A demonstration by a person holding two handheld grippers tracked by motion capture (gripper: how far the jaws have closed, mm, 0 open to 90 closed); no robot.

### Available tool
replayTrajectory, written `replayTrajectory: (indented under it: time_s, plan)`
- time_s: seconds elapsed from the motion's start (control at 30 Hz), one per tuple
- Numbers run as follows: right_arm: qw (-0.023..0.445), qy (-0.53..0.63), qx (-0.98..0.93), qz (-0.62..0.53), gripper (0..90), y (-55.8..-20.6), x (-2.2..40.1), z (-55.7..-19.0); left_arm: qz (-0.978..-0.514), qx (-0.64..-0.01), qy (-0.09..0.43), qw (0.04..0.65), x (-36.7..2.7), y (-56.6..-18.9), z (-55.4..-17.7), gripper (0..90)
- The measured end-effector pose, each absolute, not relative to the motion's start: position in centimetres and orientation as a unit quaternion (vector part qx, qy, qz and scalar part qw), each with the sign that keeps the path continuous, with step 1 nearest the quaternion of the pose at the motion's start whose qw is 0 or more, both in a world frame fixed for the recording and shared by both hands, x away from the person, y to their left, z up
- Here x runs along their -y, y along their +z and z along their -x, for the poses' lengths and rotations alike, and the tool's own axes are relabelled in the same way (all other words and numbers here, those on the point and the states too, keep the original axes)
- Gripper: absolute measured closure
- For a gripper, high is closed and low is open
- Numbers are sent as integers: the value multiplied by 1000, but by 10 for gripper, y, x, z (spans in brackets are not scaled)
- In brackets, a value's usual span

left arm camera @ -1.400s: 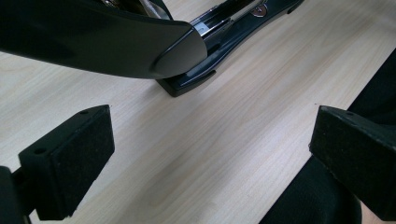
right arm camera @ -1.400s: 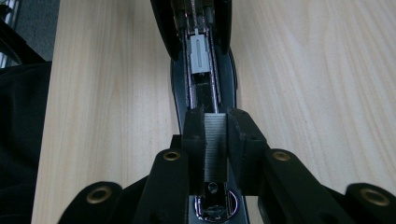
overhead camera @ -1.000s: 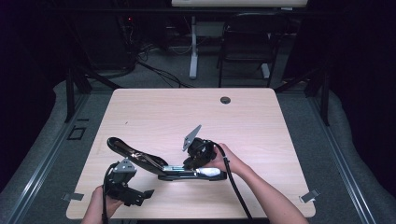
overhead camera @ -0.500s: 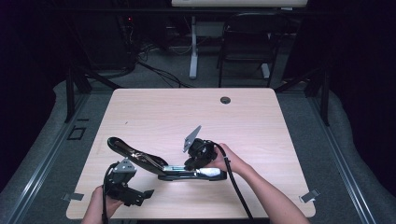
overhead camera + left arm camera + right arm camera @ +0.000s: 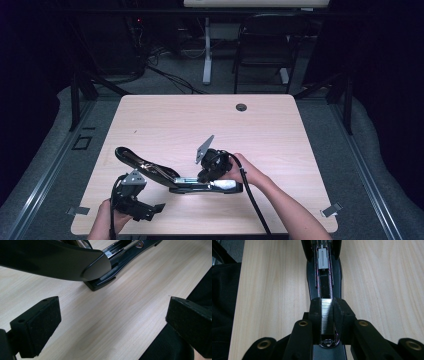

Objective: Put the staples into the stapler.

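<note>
Table: light wood top, a small dark round grommet near its far edge.

Stapler: black, lying open on the near part of the table, a little left of centre. Its base lies flat, running left to right; the top arm is swung up and back toward the left. In the right gripper view the open channel runs straight away from the camera, with a grey pusher block far along it.

Right gripper: over the right end of the stapler base. Jaws pinched on a strip of staples, held above the channel.

Left gripper: at the near left edge of the table, just beside the raised arm's end. Jaws spread wide, only bare table between them.
</note>
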State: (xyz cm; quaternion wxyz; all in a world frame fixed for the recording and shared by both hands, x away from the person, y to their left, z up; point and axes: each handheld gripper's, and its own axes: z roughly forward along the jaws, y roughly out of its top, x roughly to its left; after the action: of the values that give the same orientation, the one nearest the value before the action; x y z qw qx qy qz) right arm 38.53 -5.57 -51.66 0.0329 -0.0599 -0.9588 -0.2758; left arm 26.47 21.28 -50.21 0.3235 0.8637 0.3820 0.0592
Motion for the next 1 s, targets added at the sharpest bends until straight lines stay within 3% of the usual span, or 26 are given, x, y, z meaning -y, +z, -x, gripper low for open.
replayTrajectory:
  time_s: [0.47, 1.0]
  plan:
    - [13, -251, 967, 35, 782, -514, 47, -382, -865, -381, 59, 322, -212, -502, -264, 1]
    - [37, -256, 965, 49, 758, -515, 50, -389, -866, -379, 58, 321, -212, -502, -264, 1]
